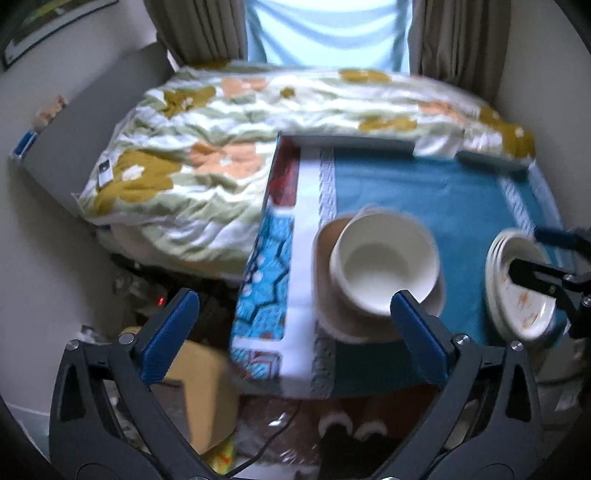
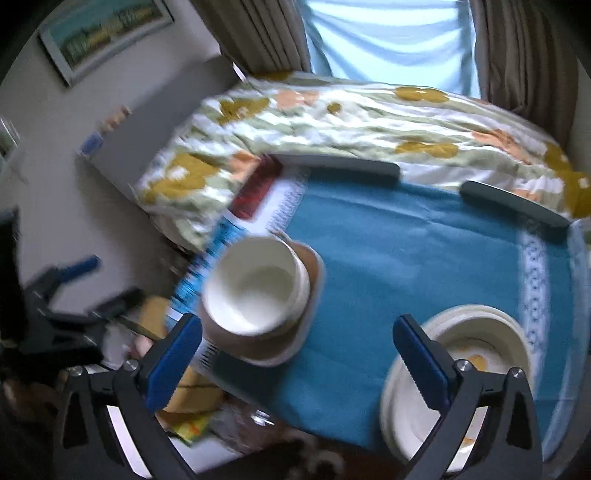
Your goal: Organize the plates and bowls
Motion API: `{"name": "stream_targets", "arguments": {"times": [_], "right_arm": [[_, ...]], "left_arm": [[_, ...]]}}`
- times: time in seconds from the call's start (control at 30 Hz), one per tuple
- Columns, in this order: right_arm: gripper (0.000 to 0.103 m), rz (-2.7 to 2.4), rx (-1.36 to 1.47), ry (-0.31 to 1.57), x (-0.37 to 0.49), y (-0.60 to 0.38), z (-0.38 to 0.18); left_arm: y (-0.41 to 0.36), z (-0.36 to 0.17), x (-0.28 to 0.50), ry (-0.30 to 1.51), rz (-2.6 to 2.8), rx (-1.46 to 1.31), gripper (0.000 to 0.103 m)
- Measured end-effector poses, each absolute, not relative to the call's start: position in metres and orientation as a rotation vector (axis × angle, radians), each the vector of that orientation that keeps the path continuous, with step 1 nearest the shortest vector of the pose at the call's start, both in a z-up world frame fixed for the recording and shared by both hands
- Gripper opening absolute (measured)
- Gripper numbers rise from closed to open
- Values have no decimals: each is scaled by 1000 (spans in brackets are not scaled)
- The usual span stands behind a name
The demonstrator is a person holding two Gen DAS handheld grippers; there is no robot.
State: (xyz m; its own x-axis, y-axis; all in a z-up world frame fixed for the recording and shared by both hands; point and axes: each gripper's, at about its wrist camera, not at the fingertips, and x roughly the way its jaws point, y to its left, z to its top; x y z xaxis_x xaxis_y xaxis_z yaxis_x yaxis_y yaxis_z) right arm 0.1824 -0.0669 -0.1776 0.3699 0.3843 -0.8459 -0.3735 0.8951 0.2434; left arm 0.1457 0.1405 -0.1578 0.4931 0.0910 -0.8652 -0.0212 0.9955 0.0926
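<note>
A bed with a flowered quilt [image 1: 207, 147] fills the upper half of the left wrist view, below beige curtains [image 1: 199, 29] and a pale blue window drape [image 1: 325, 33]; in the right wrist view the same quilt [image 2: 351, 118] spans the upper middle of the frame. In front of it lies the worktop, covered by a teal cloth [image 1: 424, 195] that takes up the centre and right of the left wrist view and the centre of the right wrist view [image 2: 406, 251], with a patterned border along its left edge. On the cloth, at the centre of the left wrist view, a stack of white bowls [image 1: 384, 266] sits on a tan plate [image 1: 328, 317]; in the right wrist view this bowl stack [image 2: 255, 284] is left of centre on the same plate [image 2: 280, 350]. Well apart from it, at the right edge of the left wrist view, is a stack of shallow white plates [image 1: 524, 291] with orange marks on the top one; it appears in the lower right of the right wrist view [image 2: 465, 354]. The left hand-held gripper [image 1: 291, 332] is at the bottom of its own frame with its blue-padded fingers spread wide and nothing between them, the right-hand pad overlapping the near rim of the bowl stack in the picture. The right hand-held gripper [image 2: 295, 354] is likewise spread and empty at the bottom of its frame, and in the left wrist view it [image 1: 535, 254] hovers over the plate stack. Both views are blurred.
</note>
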Motion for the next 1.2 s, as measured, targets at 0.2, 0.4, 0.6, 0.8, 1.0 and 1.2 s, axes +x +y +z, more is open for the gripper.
{"name": "stream_targets", "arguments": {"times": [0.2,0.4,0.6,0.8,1.0,1.2], "right_arm": [[103,389,-59,1218,186,-62,-216],[95,315,-82,1342,205,-47,-254],[66,296,-142,1428,218,-27,-279],[56,296,-164,1473,226,-16,-300],[34,332,-145,1464,228,-10,-314],[22,386,-114,1426,225,-6,-321]], "left_arm": [[161,-201,163,1172,-19,72,103],[165,-239,190,1259,-101,122,96],[161,-268,207,1335,-193,154,81],[153,-289,217,1371,-258,145,64],[148,-301,224,1370,-331,89,34],[139,-311,224,1355,-384,68,18]]}}
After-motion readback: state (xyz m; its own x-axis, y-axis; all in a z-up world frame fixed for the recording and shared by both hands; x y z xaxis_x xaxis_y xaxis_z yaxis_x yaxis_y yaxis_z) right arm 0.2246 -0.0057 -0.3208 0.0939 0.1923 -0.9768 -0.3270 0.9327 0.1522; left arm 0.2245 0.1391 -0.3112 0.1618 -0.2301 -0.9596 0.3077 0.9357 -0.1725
